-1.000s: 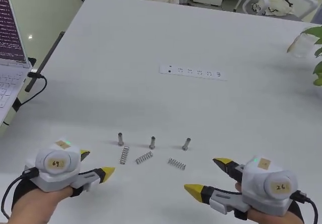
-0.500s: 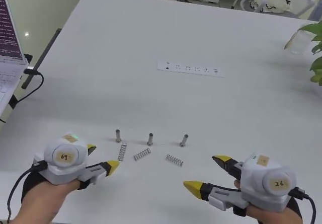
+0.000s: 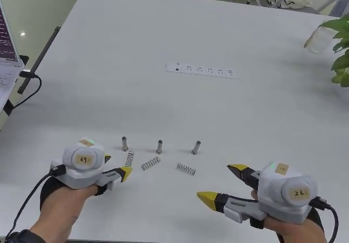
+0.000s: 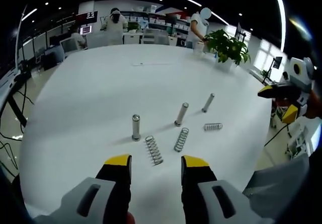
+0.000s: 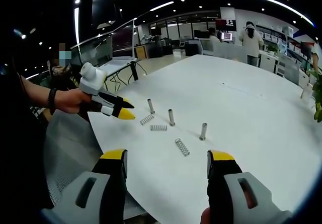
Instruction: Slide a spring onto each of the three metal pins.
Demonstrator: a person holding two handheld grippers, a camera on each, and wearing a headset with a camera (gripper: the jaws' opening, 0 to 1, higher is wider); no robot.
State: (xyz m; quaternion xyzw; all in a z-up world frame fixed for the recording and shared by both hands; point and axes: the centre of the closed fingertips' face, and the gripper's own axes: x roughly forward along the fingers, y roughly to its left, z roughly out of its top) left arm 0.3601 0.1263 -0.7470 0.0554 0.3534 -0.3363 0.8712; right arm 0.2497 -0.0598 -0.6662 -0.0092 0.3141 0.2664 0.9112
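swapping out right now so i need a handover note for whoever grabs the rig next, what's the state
Left claw: open, empty, just beside the left spring.
Right claw: open, empty, nearer the person than the right spring, apart from it.
Things: left pin, middle pin and right pin stand in a row on the white table. The three springs, including the middle spring, lie flat just in front of them.
Done: nothing, all three pins are bare.
Left: pick up each spring and slide it onto a pin, three times.
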